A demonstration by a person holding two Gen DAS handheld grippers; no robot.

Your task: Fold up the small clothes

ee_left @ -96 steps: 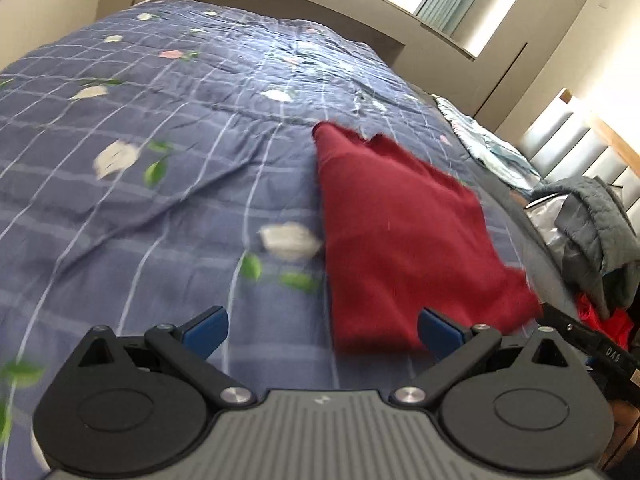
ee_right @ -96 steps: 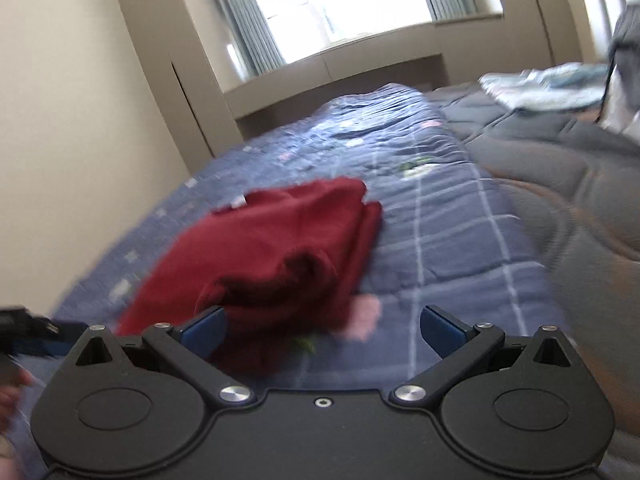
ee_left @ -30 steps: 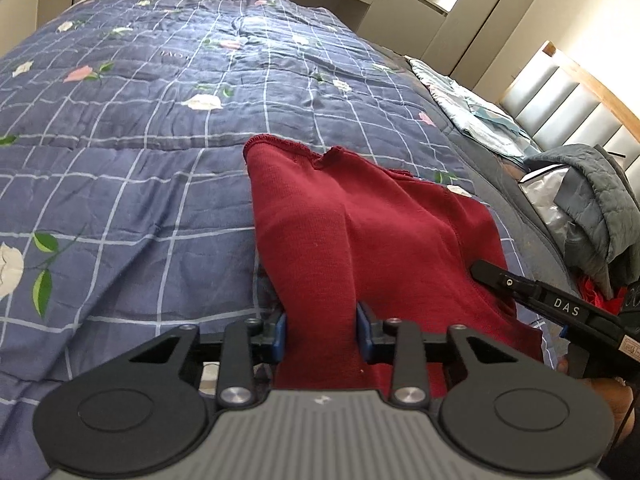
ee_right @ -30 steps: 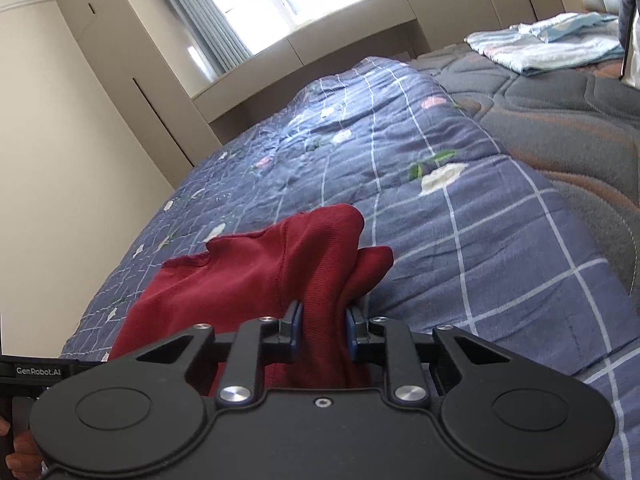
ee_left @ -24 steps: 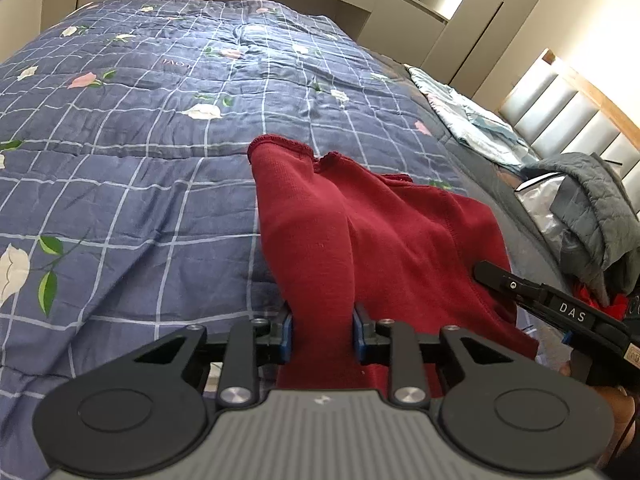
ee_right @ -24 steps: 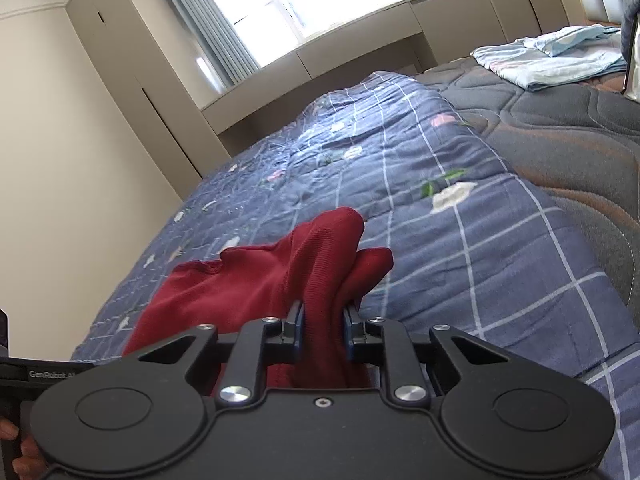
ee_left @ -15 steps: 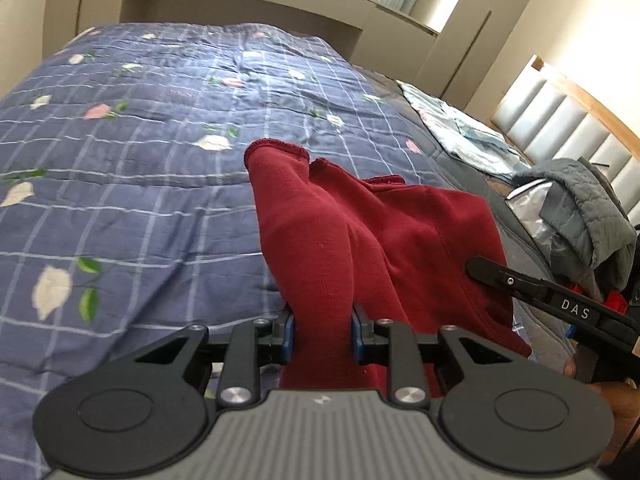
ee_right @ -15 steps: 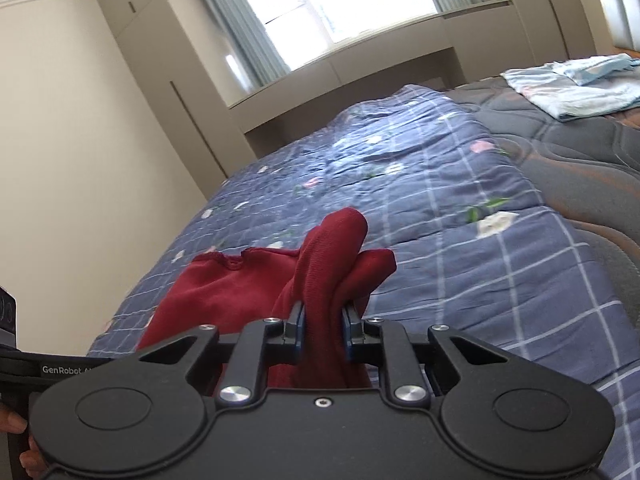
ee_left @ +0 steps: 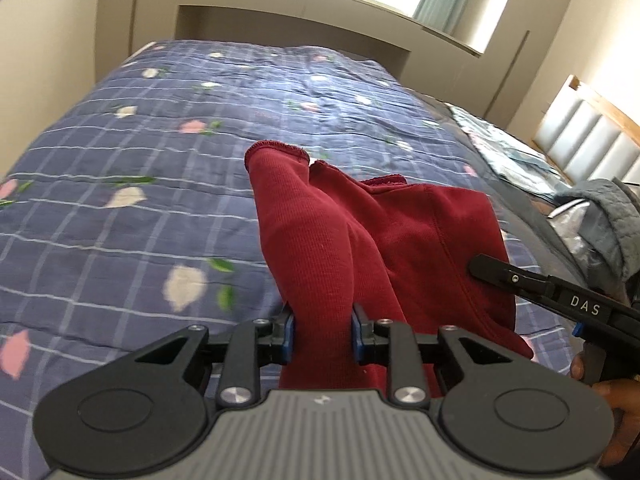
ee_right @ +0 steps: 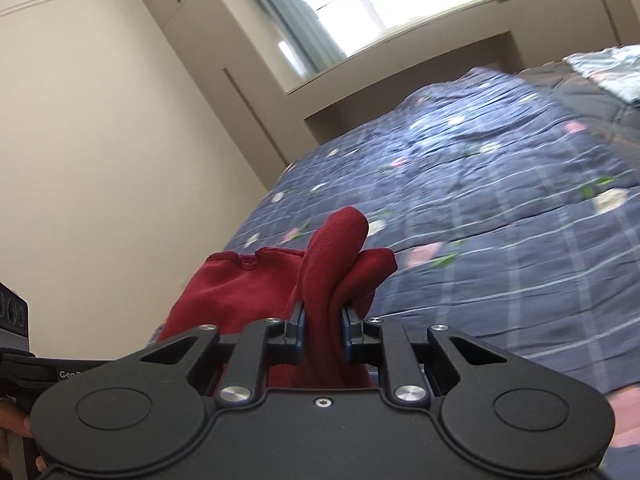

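Note:
A dark red garment (ee_left: pixel 360 240) is held up off the blue checked floral bedspread (ee_left: pixel 140 168). My left gripper (ee_left: pixel 322 334) is shut on a bunched near edge of it. My right gripper (ee_right: pixel 323 332) is shut on another bunched part of the same red garment (ee_right: pixel 320 276), which sticks up between the pads. The right gripper's body shows at the right of the left wrist view (ee_left: pixel 560 300). The garment's far hem hangs toward the bedspread (ee_right: pixel 500 220).
A grey jacket (ee_left: pixel 612 224) lies at the bed's right side by a padded headboard (ee_left: pixel 588 148). Light folded clothes (ee_right: pixel 612 68) lie on a grey quilt at the far right. A window ledge (ee_left: pixel 320 20) and wall cupboards stand beyond the bed.
Both grippers closed on the red garment and have since lifted it. Both views now tilt upward, showing more wall and window, and the garment hangs higher off the bedspread.

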